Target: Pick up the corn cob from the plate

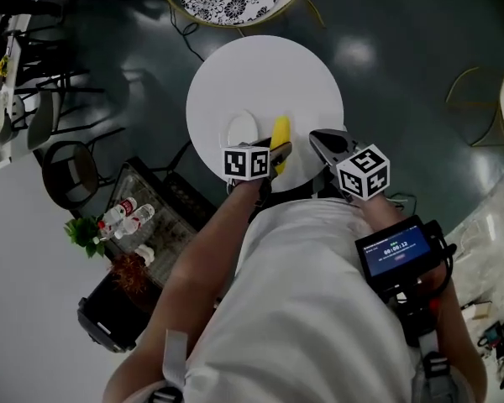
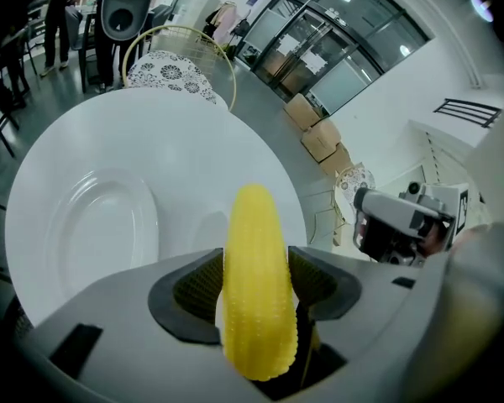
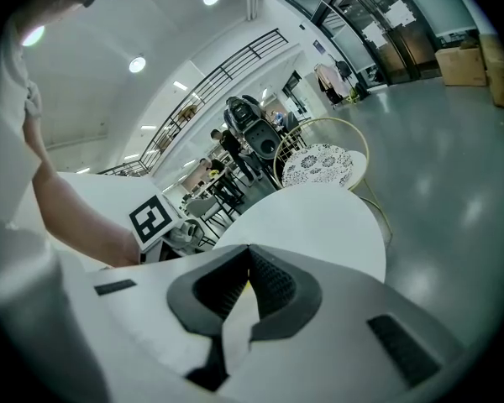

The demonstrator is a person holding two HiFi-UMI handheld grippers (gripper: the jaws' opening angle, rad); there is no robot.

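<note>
Both angled forward over table (image 1: 302, 74), left tool (image 2: 258, 269) gripping corn cob (image 2: 256, 309), right tool (image 3: 247, 253) closed, empty.

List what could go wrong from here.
1. The left tool holds the corn cob with much of it jutting beyond the grip; it might tilt or slip.
2. If dropped, it could miss the plate and roll off the round table.
3. The shut right tool is close by and could knock it.
</note>
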